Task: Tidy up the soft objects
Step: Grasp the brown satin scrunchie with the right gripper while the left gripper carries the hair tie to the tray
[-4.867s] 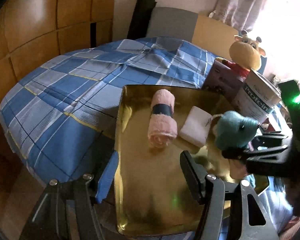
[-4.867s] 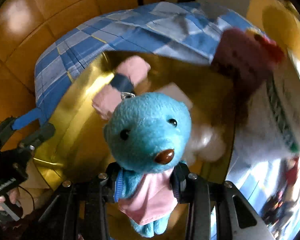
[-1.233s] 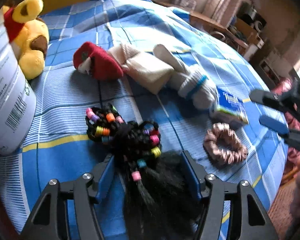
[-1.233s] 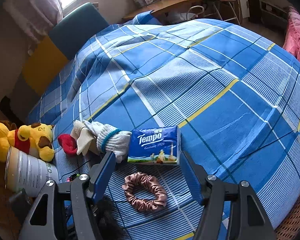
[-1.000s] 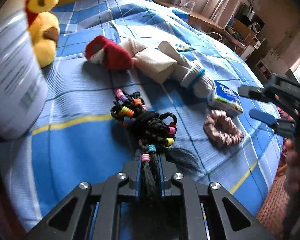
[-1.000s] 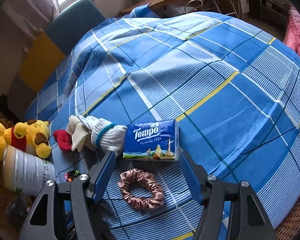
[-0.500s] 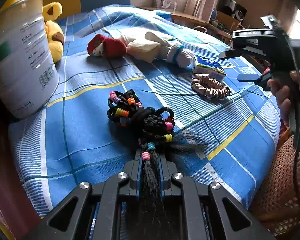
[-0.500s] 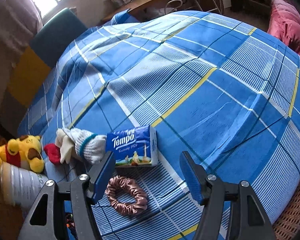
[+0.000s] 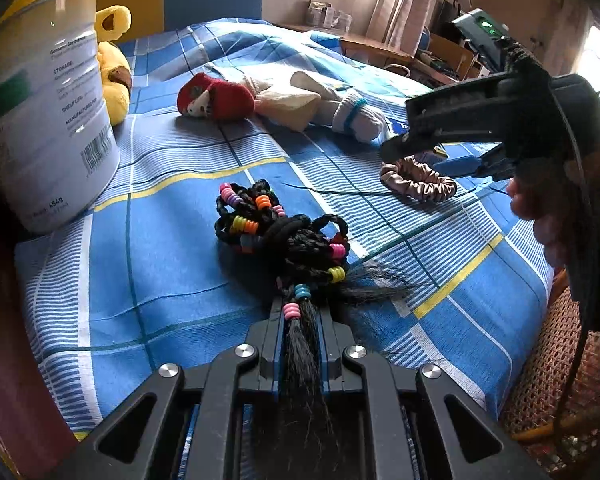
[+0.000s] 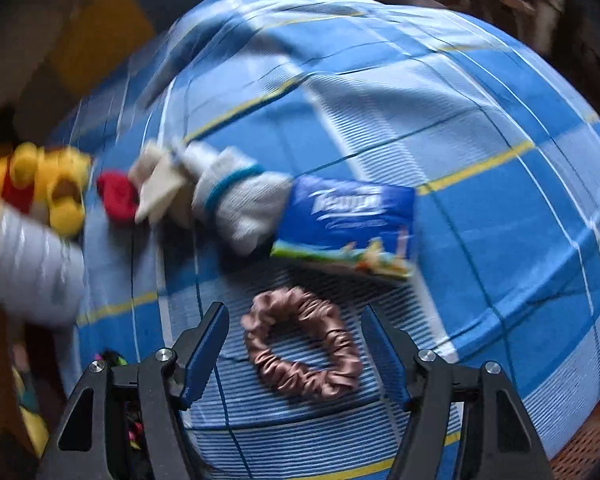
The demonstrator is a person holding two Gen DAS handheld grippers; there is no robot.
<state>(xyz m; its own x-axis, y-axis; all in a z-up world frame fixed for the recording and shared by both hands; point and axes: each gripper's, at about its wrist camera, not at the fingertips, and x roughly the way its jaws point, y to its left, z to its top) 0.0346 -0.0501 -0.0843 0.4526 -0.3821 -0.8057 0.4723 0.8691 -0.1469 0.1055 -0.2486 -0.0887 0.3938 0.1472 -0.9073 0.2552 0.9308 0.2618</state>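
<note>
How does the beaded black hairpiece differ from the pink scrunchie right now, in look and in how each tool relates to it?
The beaded hairpiece is black, tangled and strung with coloured beads; the scrunchie is one plain pink satin ring. The left tool is shut on the hairpiece's loose tail; the right tool, jaws opening, only straddles the scrunchie. Both lie on the blue checked cloth.

My bedroom in daylight.
My bed (image 9: 172,184) wears blue plaid; pale curtains (image 9: 396,4) hang by the window, a cluttered wooden desk (image 9: 376,46) beneath them.
</note>
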